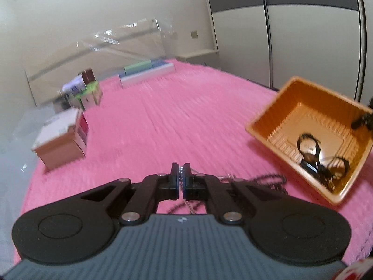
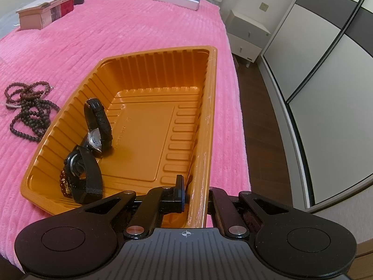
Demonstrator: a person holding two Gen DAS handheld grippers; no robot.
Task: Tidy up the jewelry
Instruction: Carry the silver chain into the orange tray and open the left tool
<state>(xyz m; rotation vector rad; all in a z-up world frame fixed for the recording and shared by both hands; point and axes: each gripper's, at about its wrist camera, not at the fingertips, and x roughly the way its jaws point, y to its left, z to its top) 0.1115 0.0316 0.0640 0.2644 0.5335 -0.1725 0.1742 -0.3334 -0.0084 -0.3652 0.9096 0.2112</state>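
Here the left gripper [image 1: 181, 171] has its jaws closed on a thin silver chain [image 1: 186, 204], which shows between the pads and hangs slack under the fingers toward the camera. Just right of those fingers a string of dark beads [image 1: 271, 177] lies on the pink blanket [image 1: 163, 121]. Farther right, ahead of the gripper, sits the orange tray [image 1: 275, 116], tilted in this view, with dark straps in its bottom. Ahead and to the left stands a cardboard box [image 1: 61, 141], with small cartons [image 1: 86, 89] beyond it and a flat stack of boxes [image 1: 149, 72] far ahead.

The right gripper [image 2: 197, 192] is clamped on the tray's near right wall: the left finger stands inside the tray [image 2: 149, 126], the right one outside, hidden behind the rim. Inside, to the gripper's left, a black-strapped watch [image 2: 98, 126] leans against the ribbed wall, a second watch [image 2: 80, 170] lies nearer the camera, and a bead bracelet [image 2: 64, 183] lies against that one. Left of the tray, well apart from this gripper, a tangle of dark bead strands [image 2: 30, 109] rests on the blanket [image 2: 116, 30]. To the right, past the bed's edge, are a dark wood floor [image 2: 263, 116] and a wardrobe [image 2: 326, 81].
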